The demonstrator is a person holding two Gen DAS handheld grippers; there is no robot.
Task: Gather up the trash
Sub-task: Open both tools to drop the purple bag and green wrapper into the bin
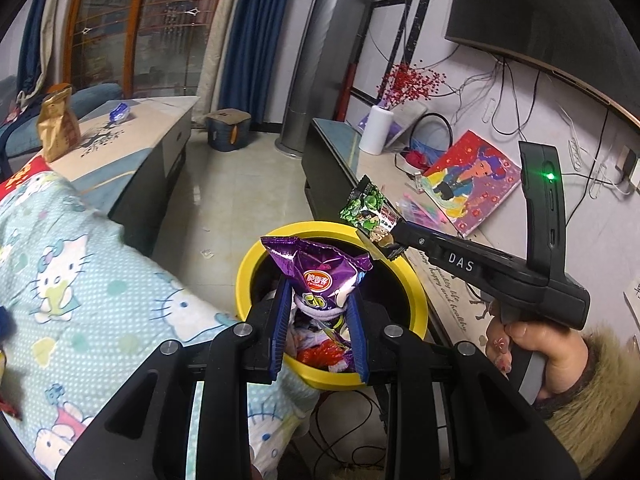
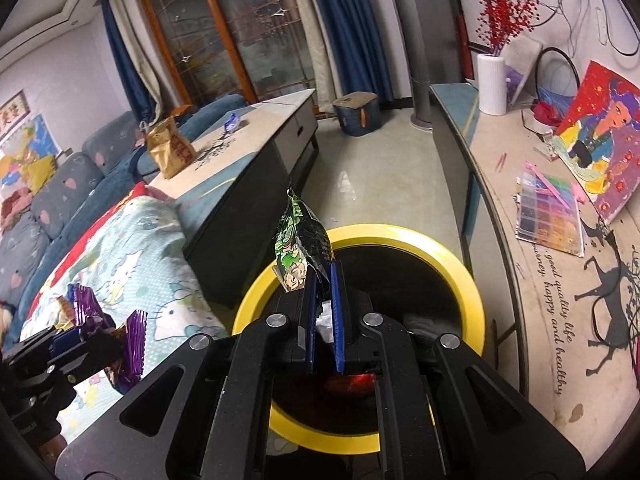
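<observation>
Left gripper (image 1: 320, 304) angled down over the yellow-rimmed bin (image 1: 416, 300), fingers clamped on a purple snack wrapper (image 1: 318, 270), crinkled, sticking up past the fingertips. Right gripper (image 2: 322, 284) also above the bin rim, pinching a green-and-black wrapper (image 2: 300, 240) by its lower edge, wrapper standing upright ahead of the tips. Wrappers already inside the bin below.

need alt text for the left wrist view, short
The left tongs grip a purple snack wrapper above a yellow-rimmed trash bin already holding wrappers. On the right, the right tongs hold a green wrapper over the bin's rim.
</observation>
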